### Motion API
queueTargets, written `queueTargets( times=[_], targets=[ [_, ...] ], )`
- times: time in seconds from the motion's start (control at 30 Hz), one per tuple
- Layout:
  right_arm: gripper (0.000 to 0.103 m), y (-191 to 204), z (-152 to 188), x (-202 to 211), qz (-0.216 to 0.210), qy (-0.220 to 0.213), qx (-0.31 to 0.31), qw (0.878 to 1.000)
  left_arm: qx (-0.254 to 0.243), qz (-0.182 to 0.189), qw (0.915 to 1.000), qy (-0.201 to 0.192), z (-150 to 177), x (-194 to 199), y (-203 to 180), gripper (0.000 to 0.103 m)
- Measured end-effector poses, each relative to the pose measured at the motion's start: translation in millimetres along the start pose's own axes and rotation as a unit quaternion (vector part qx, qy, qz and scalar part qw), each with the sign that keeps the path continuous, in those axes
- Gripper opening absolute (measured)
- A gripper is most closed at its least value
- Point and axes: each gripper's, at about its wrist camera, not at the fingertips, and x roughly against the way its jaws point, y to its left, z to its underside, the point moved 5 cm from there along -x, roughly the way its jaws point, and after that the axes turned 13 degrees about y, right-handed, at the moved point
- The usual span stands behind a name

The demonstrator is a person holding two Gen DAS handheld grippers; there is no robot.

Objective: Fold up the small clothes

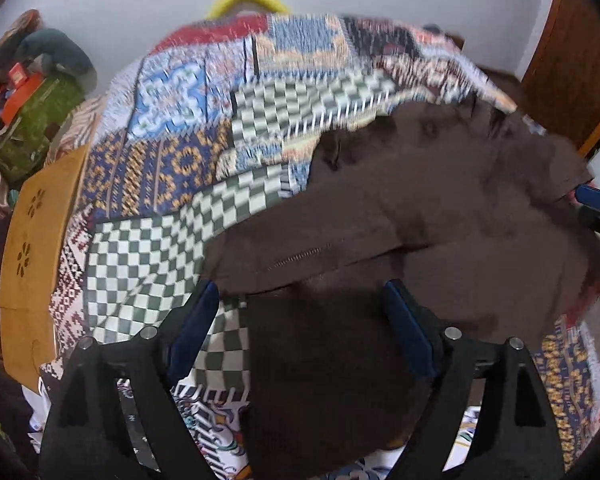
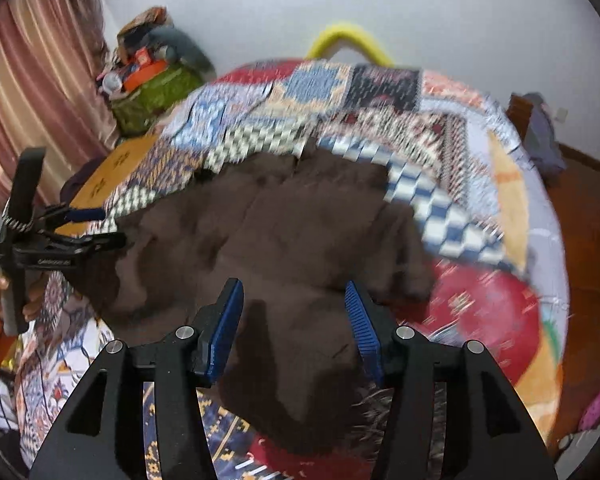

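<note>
a: folding is at an early stage, by my reading. the brown garment [image 2: 268, 240] lies rumpled across the middle of the patchwork bedspread [image 1: 172, 168], with one flap doubled over itself on its left part, its stitched hem showing in the left wrist view. it does not reach any edge of the bedspread that i can see.

b: state of the tongs?

a: left gripper [image 1: 296, 300]: jaws spread wide, nothing between them, poised over the near-left part of the garment. right gripper [image 2: 294, 300]: jaws likewise spread, empty, over the near-right part. whether either pad touches the cloth cannot be told; both views are motion-blurred.

b: anything else on the bed?

a: a wooden board [image 1: 36, 248] at the bedspread's left edge, and a green box [image 2: 156, 92] with clutter on it beyond the far-left corner. a yellow ring [image 2: 348, 40] shows behind the far edge. none touches the garment.

b: what does the next move call for?

a: judgement only: each gripper needs to close on a near edge or corner of the garment, one per side, then draw the cloth flat before making a fold. the fabric looks thick and soft, so a shallow pinch may slip. take a full bite of the hem.
</note>
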Motion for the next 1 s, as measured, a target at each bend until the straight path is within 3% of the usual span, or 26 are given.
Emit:
queueTargets(
  times=[0.13,0.27,0.4,0.5,0.63,0.8,0.93,1.0],
  targets=[
    [0.049,-2,-3,-22,-0.007,0.015,-0.004,1.0,0.008,0.009,0.9999,-0.001,-13,-10,2,0.086],
    [0.049,-6,-28,-27,-0.008,0.012,-0.001,1.0,0.008,0.012,0.9999,-0.008,-44,-9,5,0.087],
    [0.049,-14,-62,-10,0.015,-0.031,-0.004,0.999,0.041,-0.021,0.9983,-0.034,-85,9,24,0.087],
    [0.049,-26,-74,10,0.004,-0.063,-0.035,0.997,0.086,-0.016,0.9934,-0.073,-96,29,43,0.087],
    [0.049,-31,-68,23,0.006,-0.077,-0.046,0.996,0.085,-0.001,0.9933,-0.079,-85,39,49,0.087],
    [0.049,-30,-39,20,0.003,-0.049,-0.049,0.998,0.056,-0.012,0.9976,-0.039,-49,26,43,0.087],
    [0.05,-25,-6,20,0.014,-0.024,-0.042,0.999,0.058,0.013,0.9982,-0.004,-9,14,39,0.087],
    [0.057,-21,10,22,0.011,-0.02,-0.039,0.999,0.06,0.024,0.9979,0.005,8,12,37,0.087]
  ],
)
